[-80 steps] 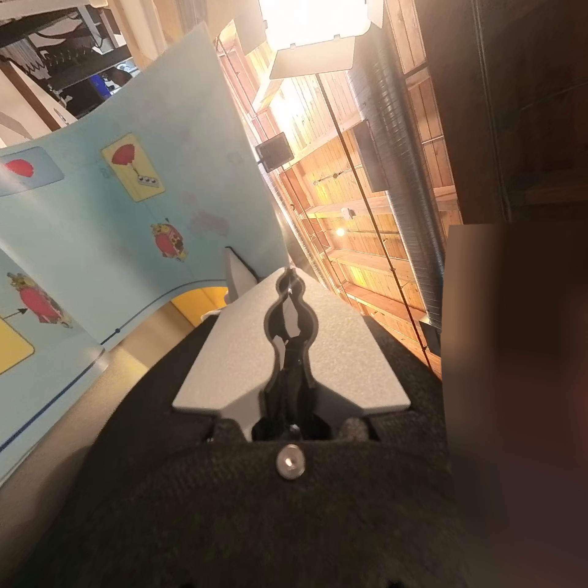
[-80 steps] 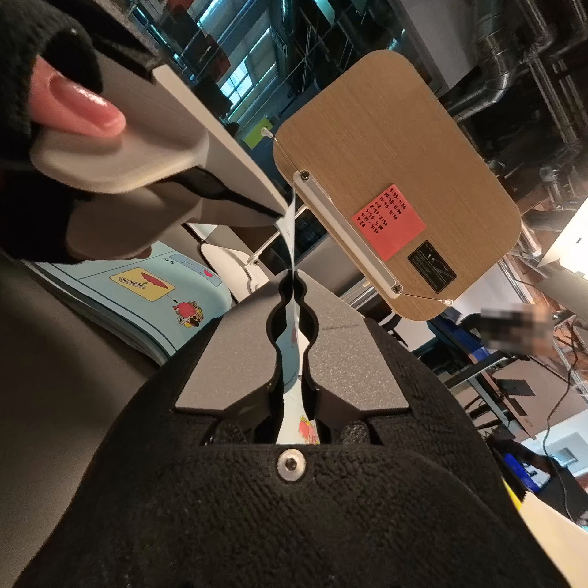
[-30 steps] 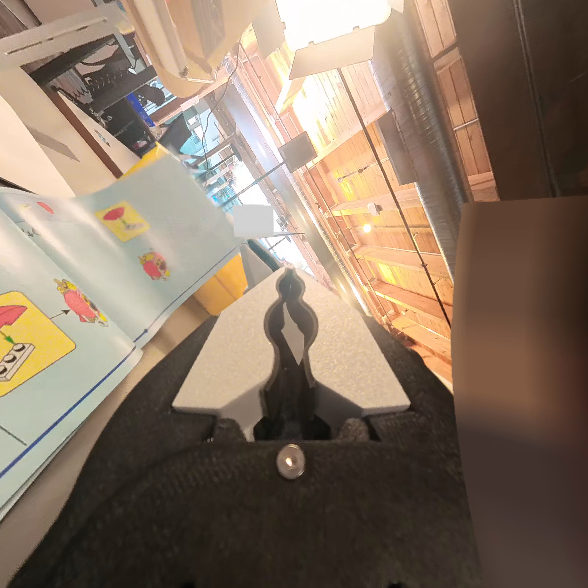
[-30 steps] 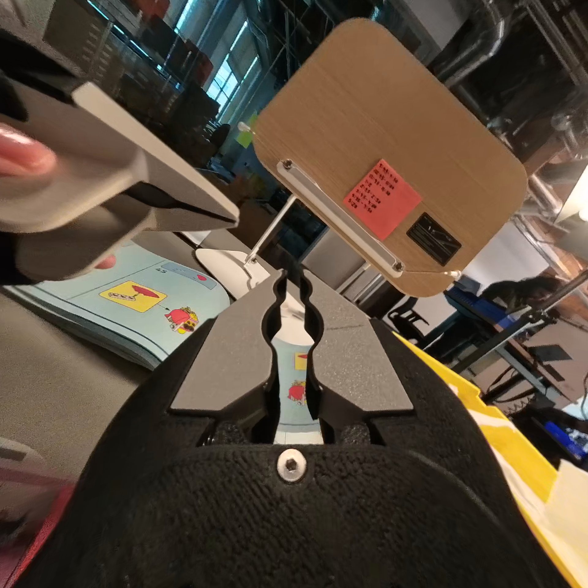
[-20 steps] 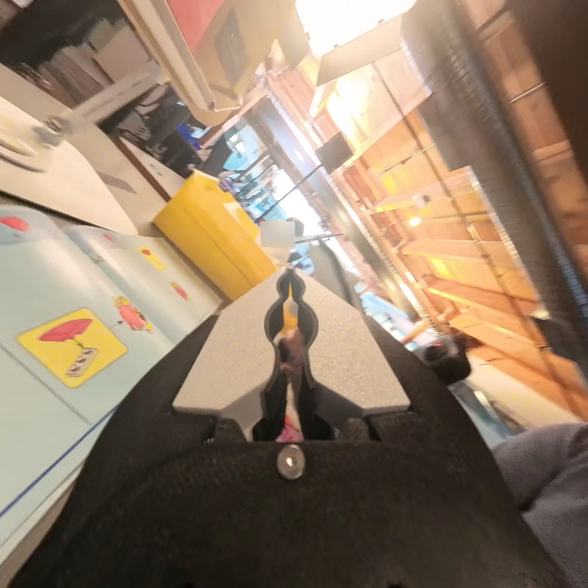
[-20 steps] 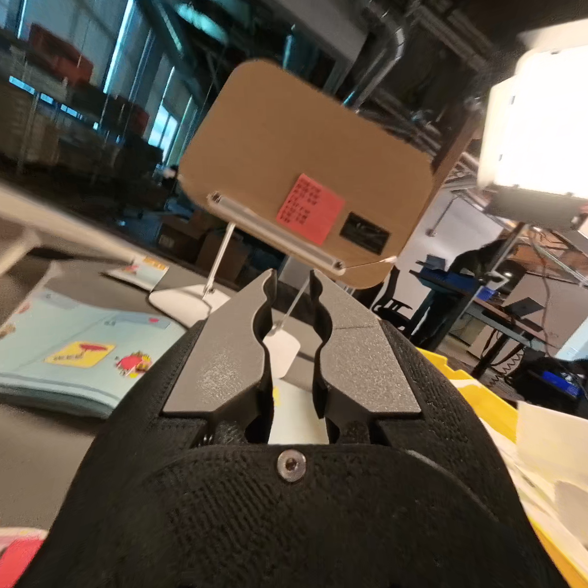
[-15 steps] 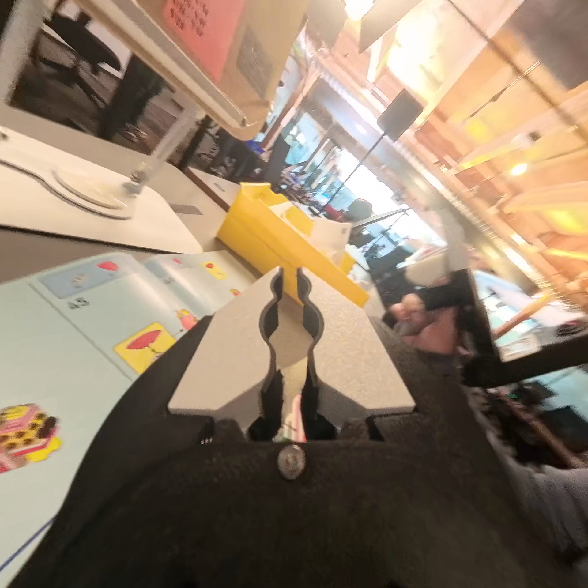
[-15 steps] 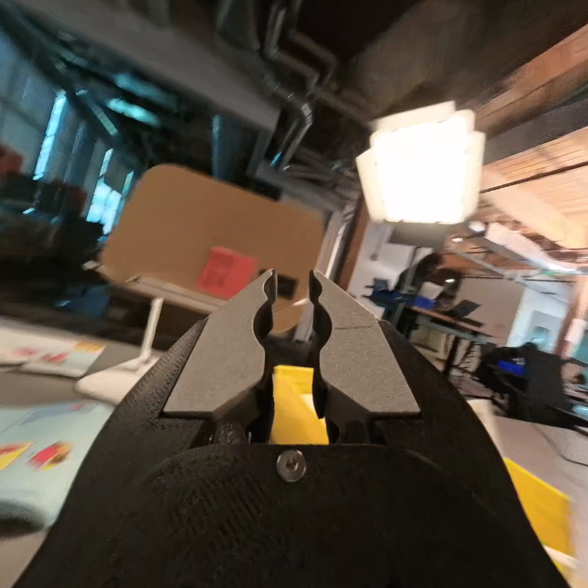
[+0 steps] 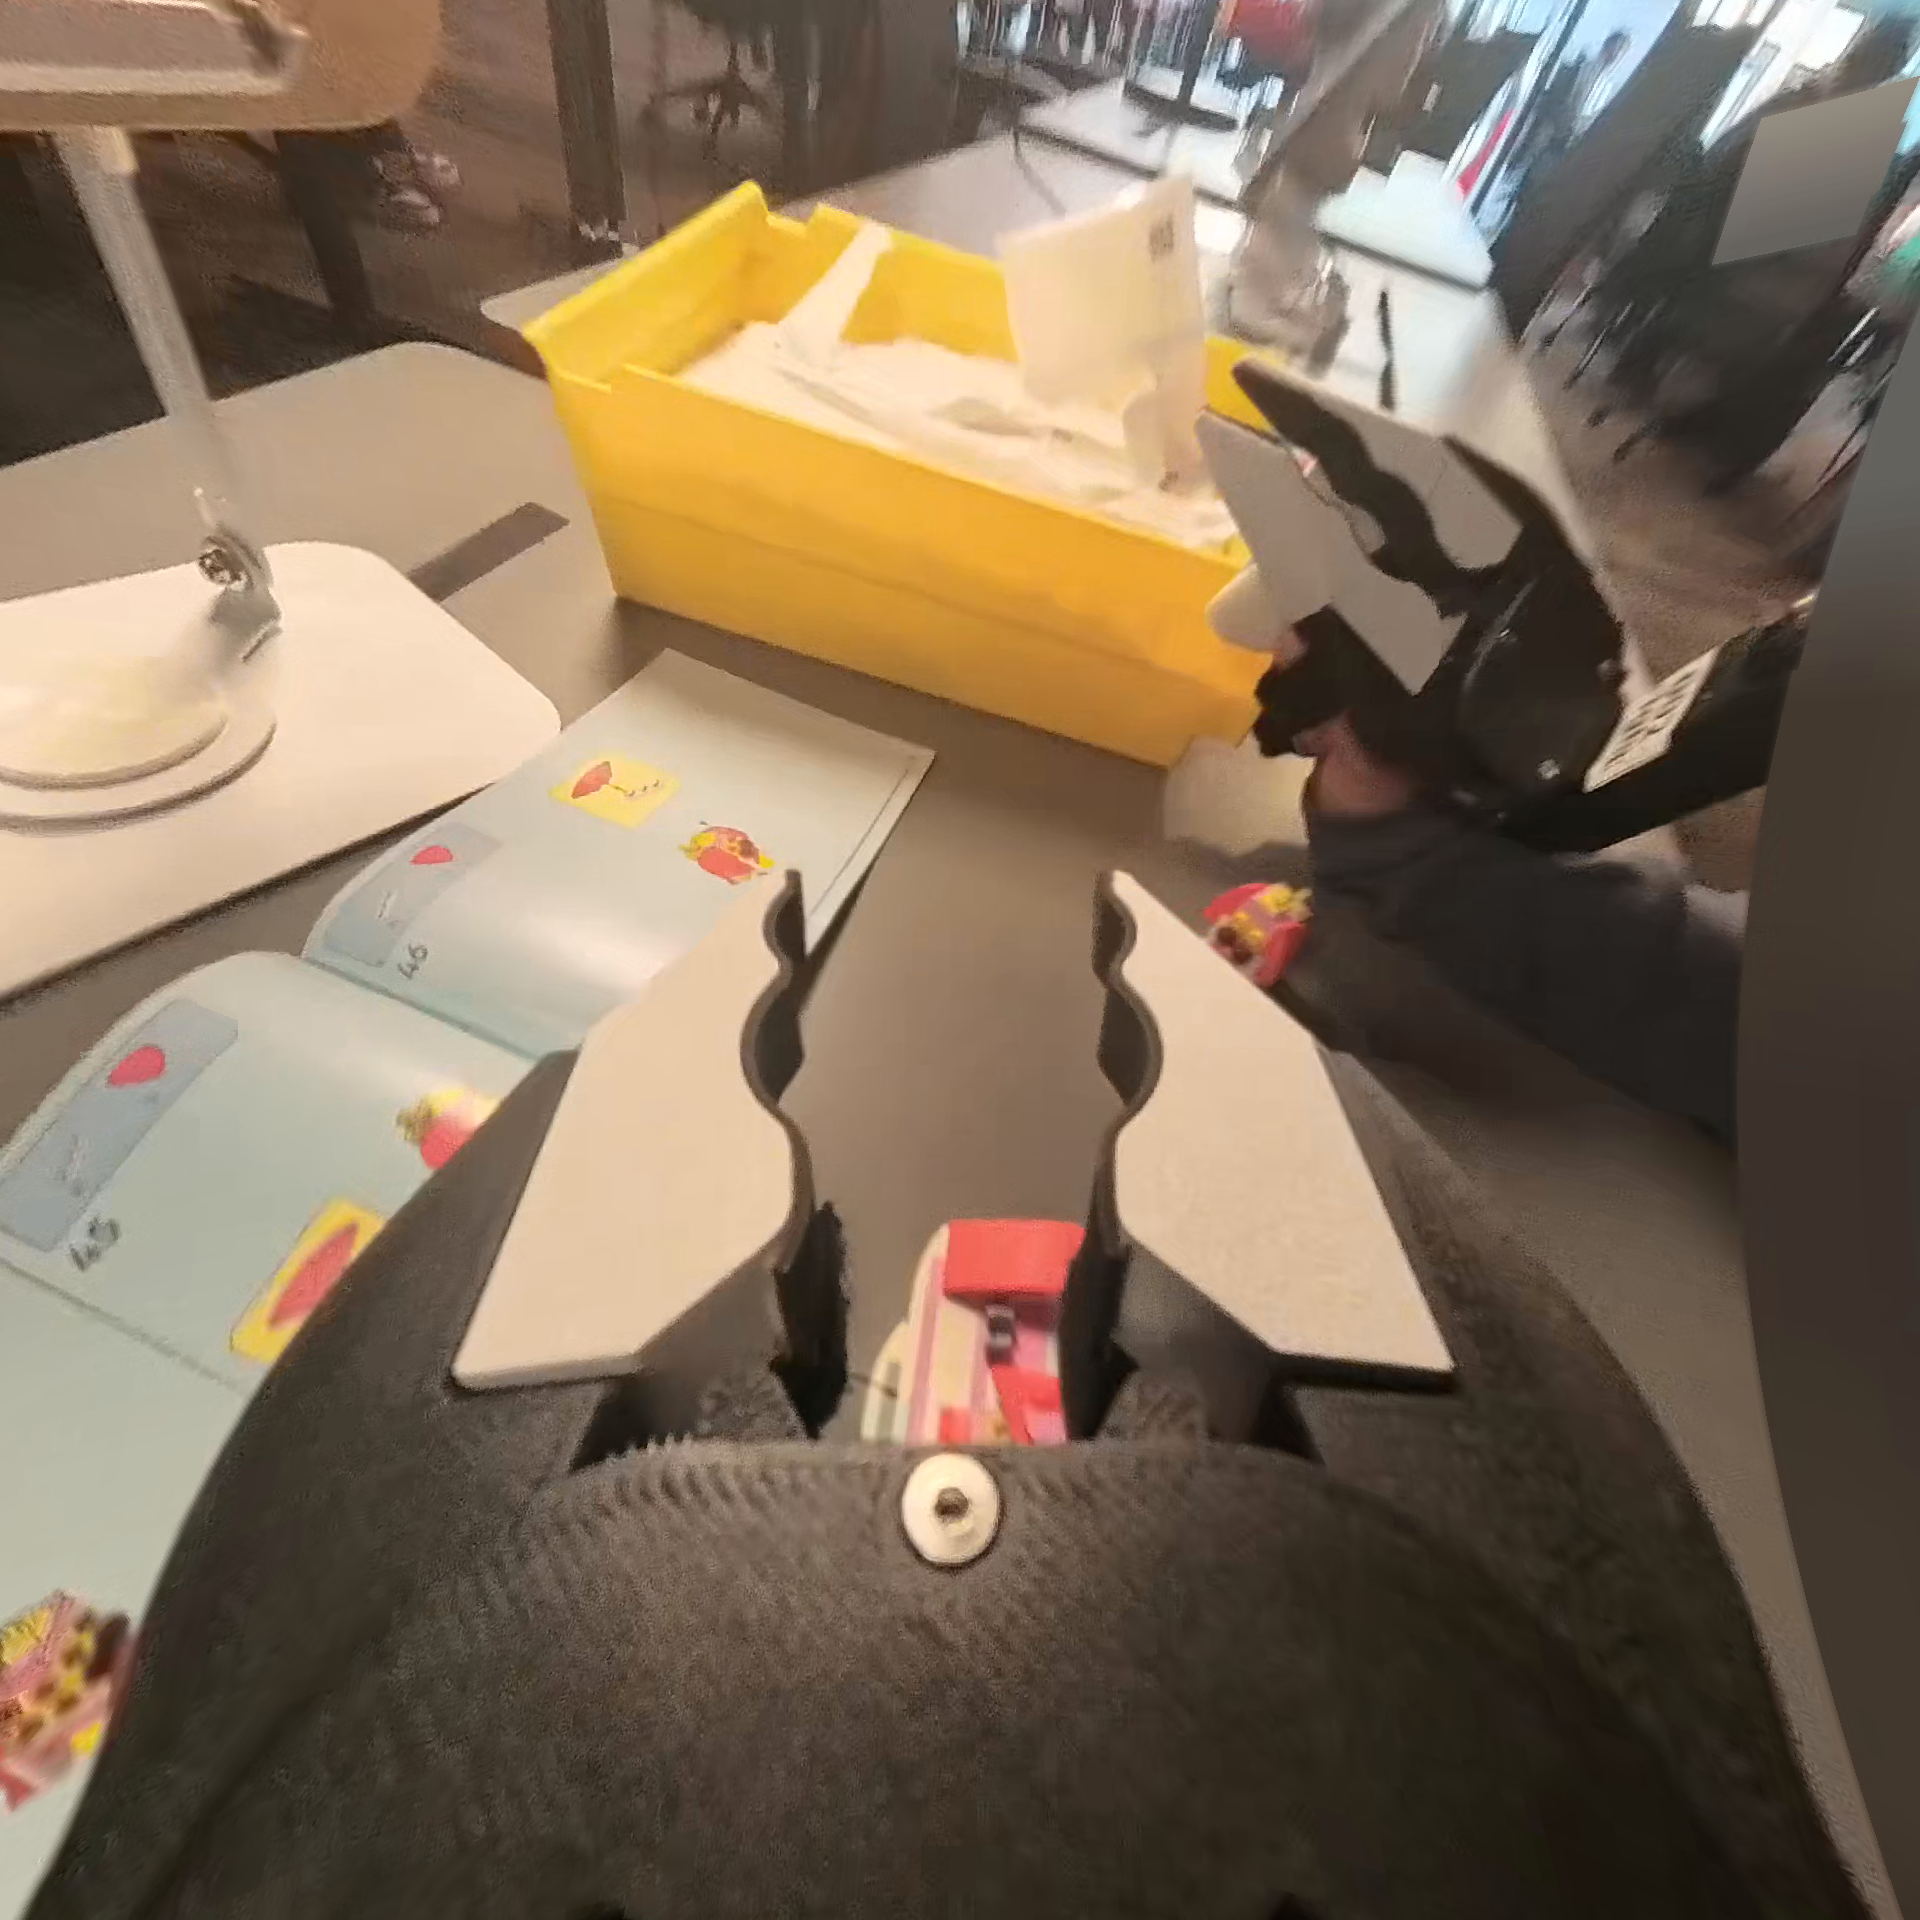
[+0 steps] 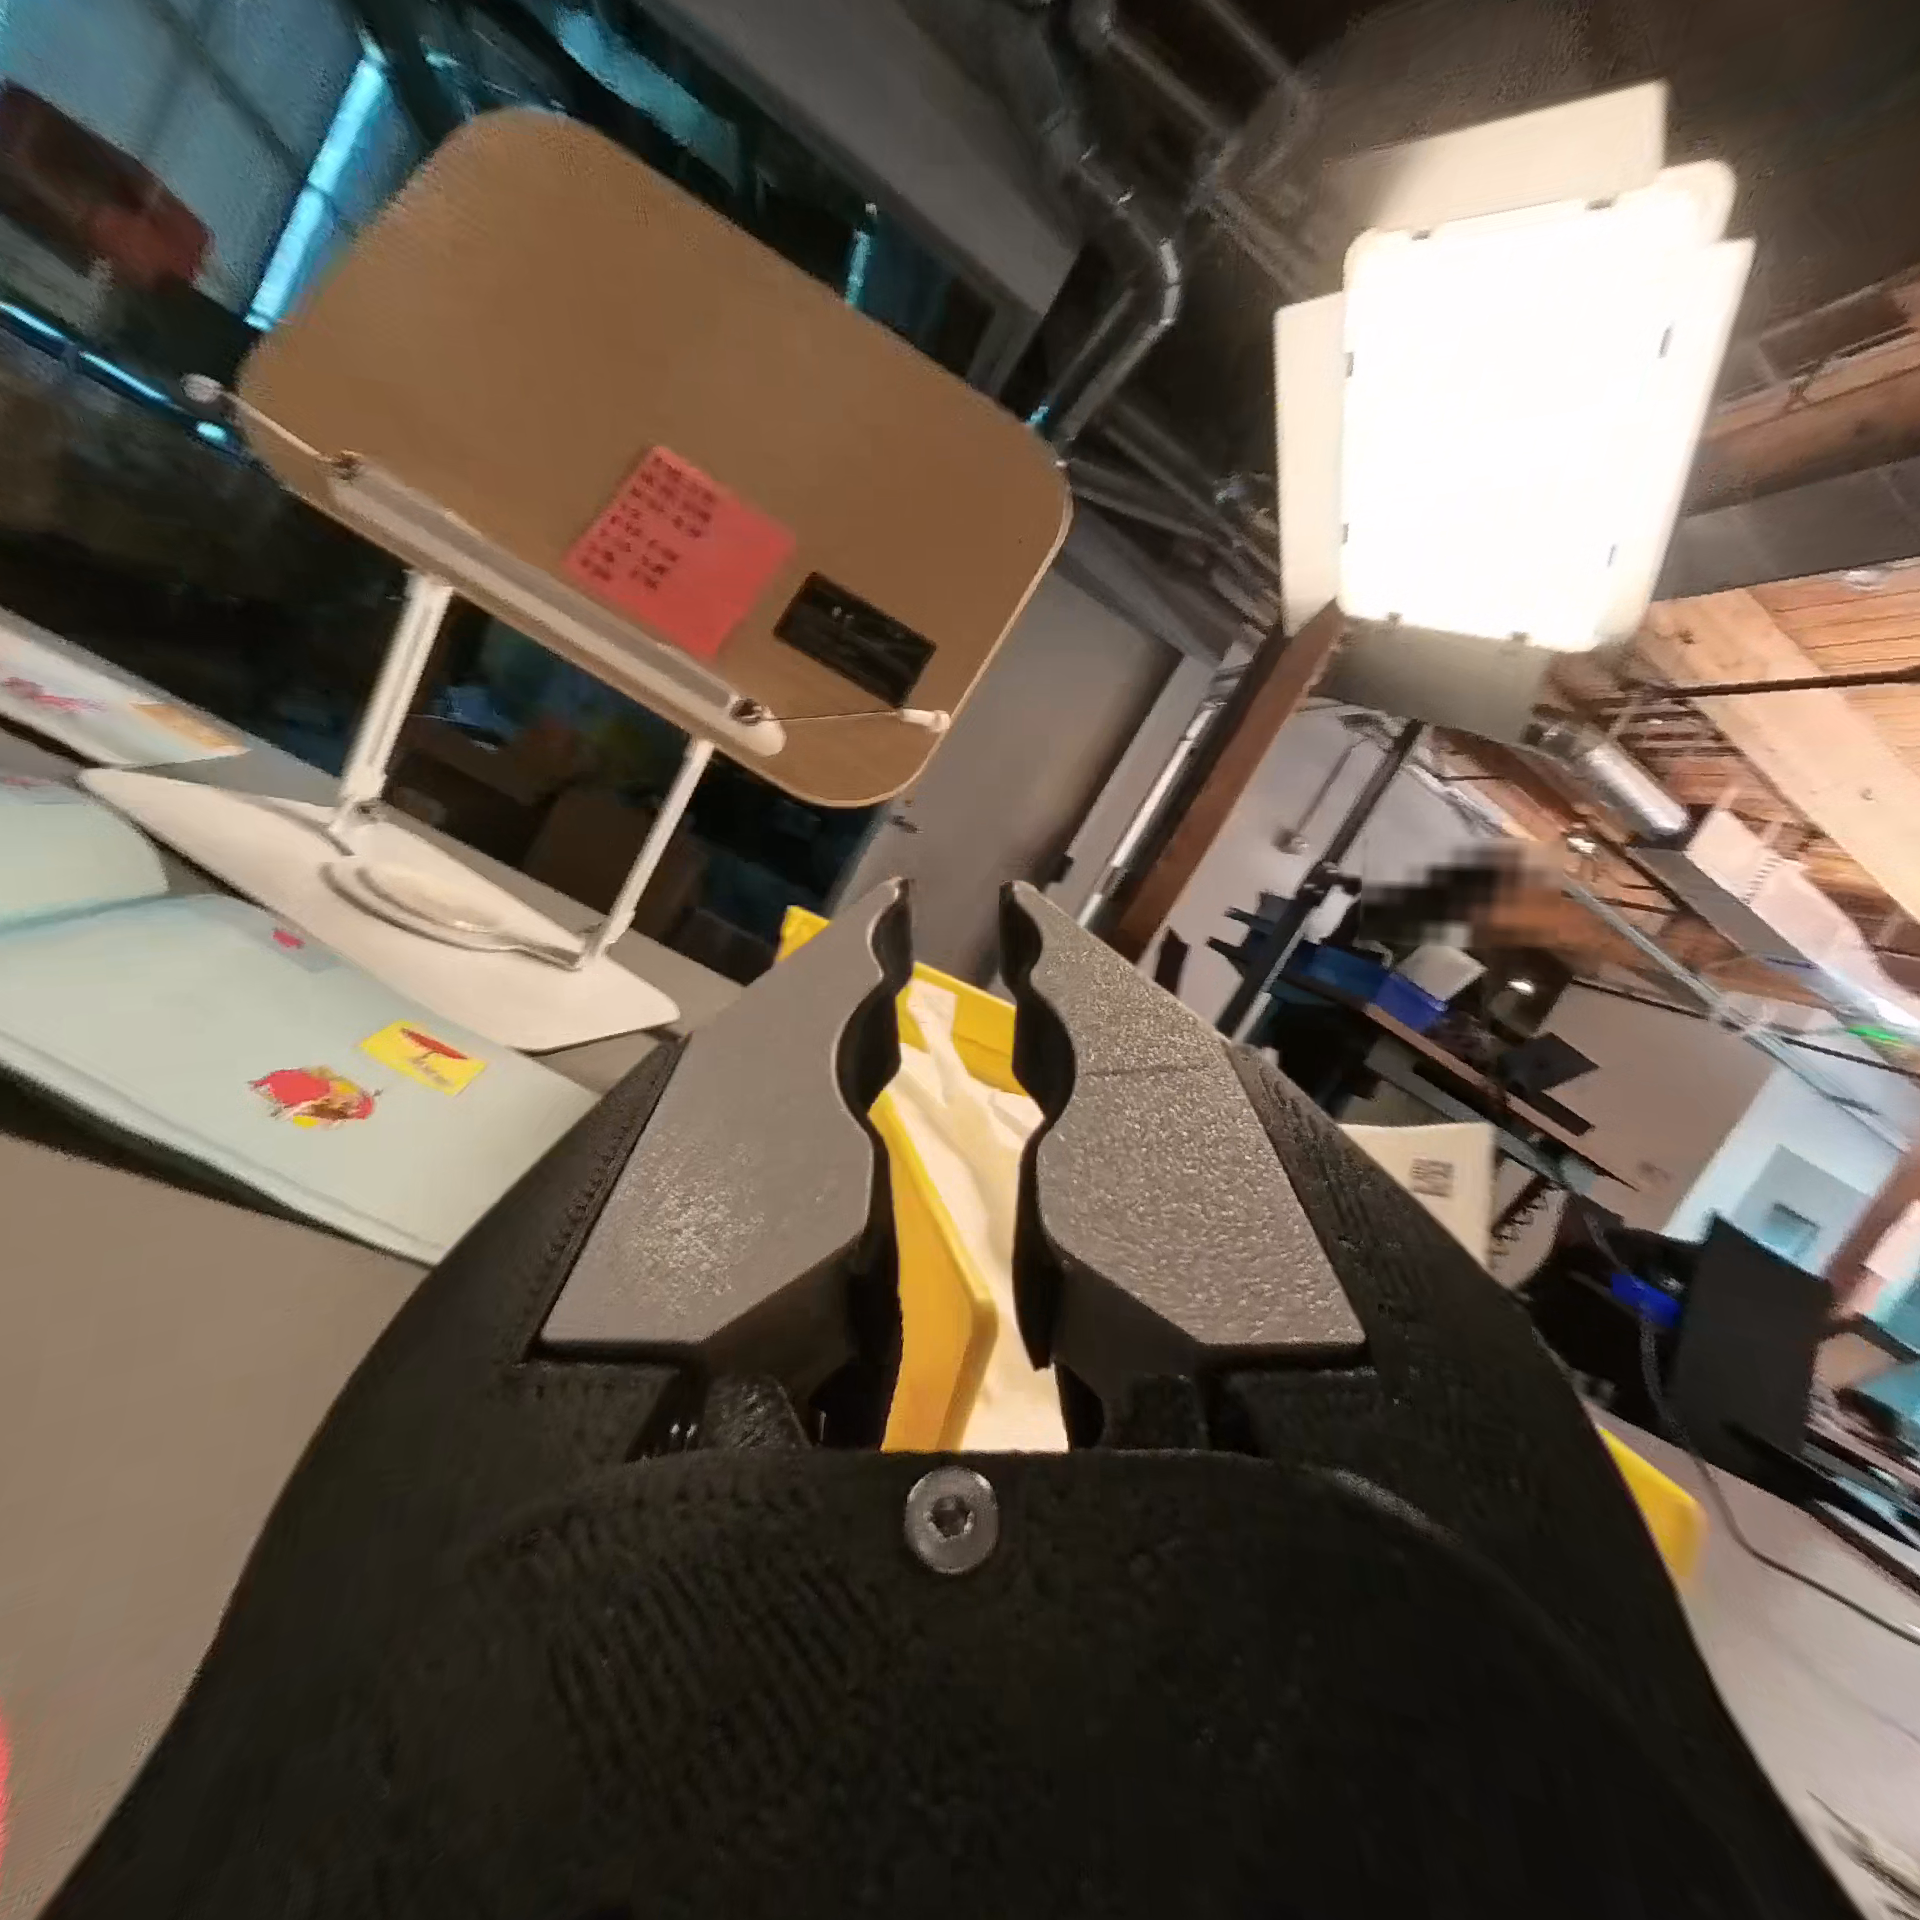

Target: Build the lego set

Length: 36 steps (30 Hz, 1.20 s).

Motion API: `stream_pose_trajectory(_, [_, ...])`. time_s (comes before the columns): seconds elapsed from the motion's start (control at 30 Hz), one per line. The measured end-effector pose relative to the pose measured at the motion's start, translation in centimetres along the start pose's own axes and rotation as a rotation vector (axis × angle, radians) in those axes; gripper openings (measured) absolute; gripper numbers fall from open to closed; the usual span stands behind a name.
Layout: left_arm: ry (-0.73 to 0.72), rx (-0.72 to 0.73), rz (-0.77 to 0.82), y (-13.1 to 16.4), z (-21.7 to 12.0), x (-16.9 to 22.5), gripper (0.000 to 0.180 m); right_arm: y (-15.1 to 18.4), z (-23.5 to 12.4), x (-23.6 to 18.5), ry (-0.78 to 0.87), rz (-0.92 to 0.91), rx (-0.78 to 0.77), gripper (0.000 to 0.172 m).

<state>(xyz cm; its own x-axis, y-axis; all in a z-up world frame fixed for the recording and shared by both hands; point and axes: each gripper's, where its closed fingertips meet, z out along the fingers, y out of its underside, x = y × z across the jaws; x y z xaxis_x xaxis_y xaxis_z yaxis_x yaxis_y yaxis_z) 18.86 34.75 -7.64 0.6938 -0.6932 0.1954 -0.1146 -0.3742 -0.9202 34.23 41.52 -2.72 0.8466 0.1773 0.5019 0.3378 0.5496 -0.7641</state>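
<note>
My left gripper [image 9: 945, 894] is open wide over the grey table, with nothing between its fingertips. A pink and red brick model [image 9: 987, 1340] shows low between the finger bases, lying on the table below. An open light-blue instruction booklet [image 9: 582, 894] lies flat to its left. A small red and pink brick model [image 9: 1257, 930] sits to its right. My right gripper [image 10: 954, 899] is open by a narrow gap and empty. It points over a yellow bin [image 10: 935, 1299] of white paper. The right gripper also shows in the left wrist view [image 9: 1382, 499], held in a gloved hand above the bin's near corner.
The yellow bin [image 9: 831, 540] stands at the back of the table. A book stand with a white base [image 9: 260, 707] and a wooden board [image 10: 644, 447] stands at the left. The booklet [image 10: 208, 1039] lies in front of it. A bright lamp panel [image 10: 1507, 416] hangs above. The gap from one gripper's tips to the other's is roughly 20 cm.
The right gripper let go of the booklet page, which now lies flat, and swung right toward the bin. The left gripper tipped down to the table and opened wide.
</note>
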Motion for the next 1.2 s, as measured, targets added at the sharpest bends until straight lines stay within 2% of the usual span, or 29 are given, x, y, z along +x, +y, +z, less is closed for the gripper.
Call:
stream_pose_trajectory(0.27, [-0.113,-0.539,0.316,3.6,9.1,-3.1,0.052,-0.2,-0.3,-0.2,-0.035,0.075,0.026,0.013])
stream_pose_trajectory(0.43, [-0.123,-0.724,0.421,5.9,11.5,-4.4,0.049,0.2,-0.5,0.7,-0.006,0.130,0.011,0.012])
stream_pose_trajectory(0.53, [-0.090,-0.741,0.395,6.1,12.0,-4.3,0.040,0.4,-0.6,1.0,0.002,0.148,0.005,0.012])
stream_pose_trajectory(0.77, [-0.112,-0.722,0.416,5.9,12.0,-5.2,0.010,0.5,-0.6,1.1,0.007,0.165,-0.004,0.011])
stream_pose_trajectory(0.8, [-0.090,-0.719,0.401,6.0,12.0,-4.9,0.014,0.6,-0.6,1.1,0.009,0.168,-0.006,0.011])
stream_pose_trajectory(0.87, [-0.055,-0.726,0.354,6.3,12.1,-4.3,0.038,0.6,-0.6,1.2,0.011,0.173,-0.008,0.011])
stream_pose_trajectory(0.93, [-0.060,-0.748,0.353,6.4,11.9,-4.4,0.049,0.7,-0.6,1.2,0.009,0.175,-0.010,0.011])
stream_pose_trajectory(1.0, [-0.093,-0.753,0.395,6.2,11.7,-4.9,0.036,0.7,-0.6,1.0,0.003,0.171,-0.012,0.011])
stream_pose_trajectory(1.07, [-0.036,-0.734,0.421,6.3,11.8,-4.1,0.005,0.7,-0.6,0.9,0.000,0.168,-0.013,0.011])
stream_pose_trajectory(1.2, [-0.032,-0.709,0.423,6.5,12.0,-3.8,0.000,0.7,-0.5,0.9,-0.002,0.167,-0.014,0.011])
